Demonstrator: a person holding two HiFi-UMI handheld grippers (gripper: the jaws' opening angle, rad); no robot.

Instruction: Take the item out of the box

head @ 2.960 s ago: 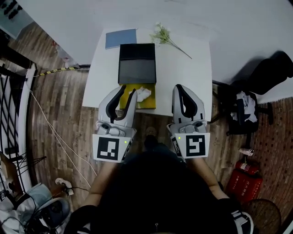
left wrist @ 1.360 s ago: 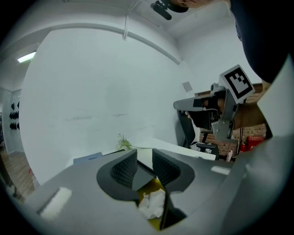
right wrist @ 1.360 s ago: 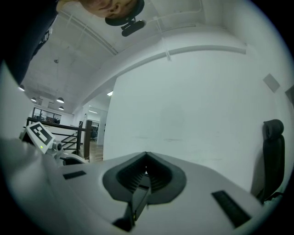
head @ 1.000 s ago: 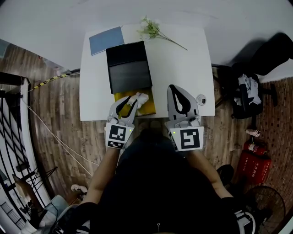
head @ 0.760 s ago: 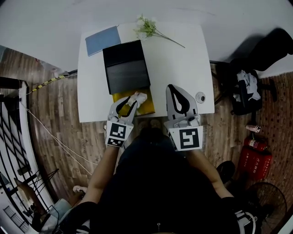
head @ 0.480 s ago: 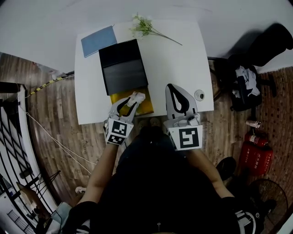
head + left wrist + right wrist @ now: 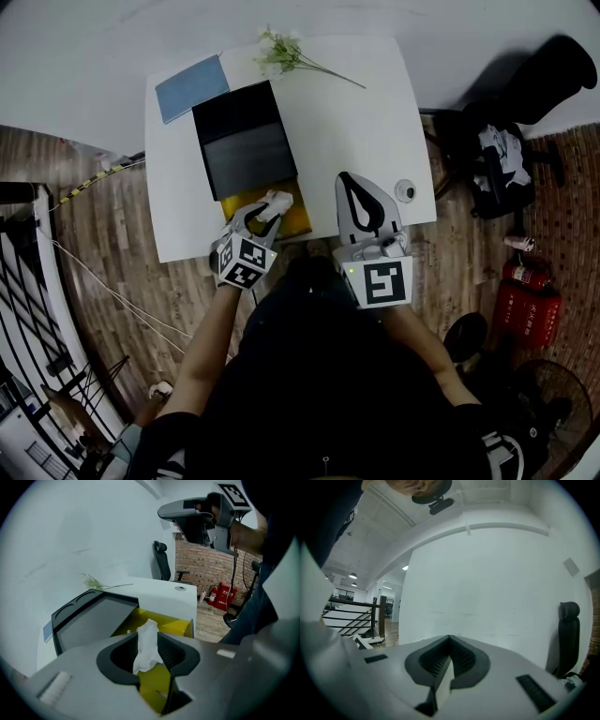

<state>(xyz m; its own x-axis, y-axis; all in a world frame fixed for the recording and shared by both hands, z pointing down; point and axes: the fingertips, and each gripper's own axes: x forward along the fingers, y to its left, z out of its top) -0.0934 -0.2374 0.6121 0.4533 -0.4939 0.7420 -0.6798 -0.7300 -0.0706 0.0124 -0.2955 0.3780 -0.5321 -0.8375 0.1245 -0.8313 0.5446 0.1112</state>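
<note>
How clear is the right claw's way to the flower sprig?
Probably yes: bare white table lies between the right claw and the flower sprig; the black box sits off to its left.

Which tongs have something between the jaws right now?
The left tongs: a white crumpled tissue stands between their opening jaws. The right tongs are shut, with nothing between them.

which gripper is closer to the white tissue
Left. The tissue stands between the opening jaws of the left gripper, over the yellow box; the right gripper is off to its right, apart.
</note>
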